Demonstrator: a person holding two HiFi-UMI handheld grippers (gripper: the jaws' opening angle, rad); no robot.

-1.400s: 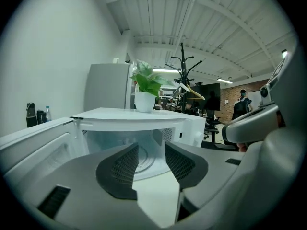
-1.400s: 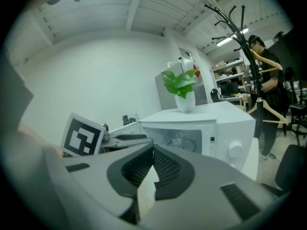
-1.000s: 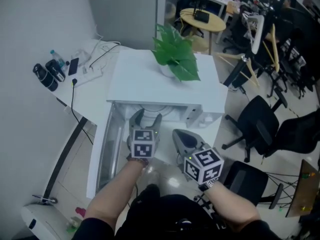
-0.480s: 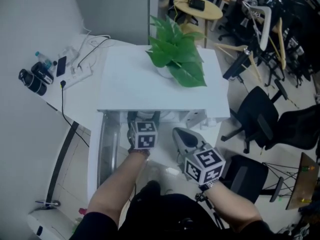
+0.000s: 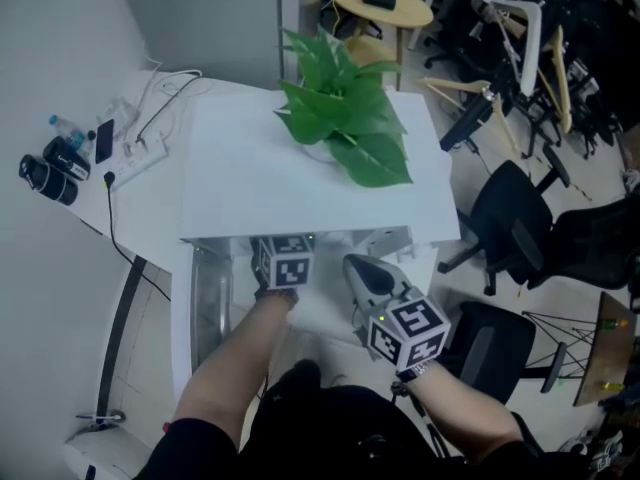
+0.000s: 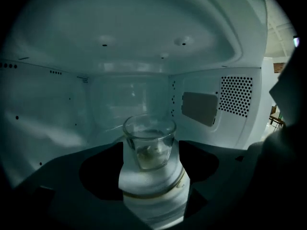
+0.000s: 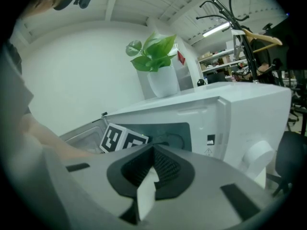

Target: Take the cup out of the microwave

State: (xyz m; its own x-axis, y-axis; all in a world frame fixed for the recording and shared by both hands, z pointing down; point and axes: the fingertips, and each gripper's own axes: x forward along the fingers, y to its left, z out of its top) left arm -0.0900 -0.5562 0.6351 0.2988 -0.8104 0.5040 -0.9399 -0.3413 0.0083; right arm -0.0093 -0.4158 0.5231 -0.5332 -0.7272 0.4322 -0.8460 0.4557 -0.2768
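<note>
Glass cup (image 6: 148, 145) is sitting inside the microwave (image 5: 300, 168), framed by the left tongs (image 6: 149, 176), whose jaws are opening wide, not yet gripping. Right tongs (image 7: 152, 171) are waiting outside, closed, empty. Closing off-centre risks tipping the slick glass.

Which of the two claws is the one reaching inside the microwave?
The left claw: it is inside the white microwave, its jaws opening with the clear glass cup between them. The right claw is shut, outside it.
</note>
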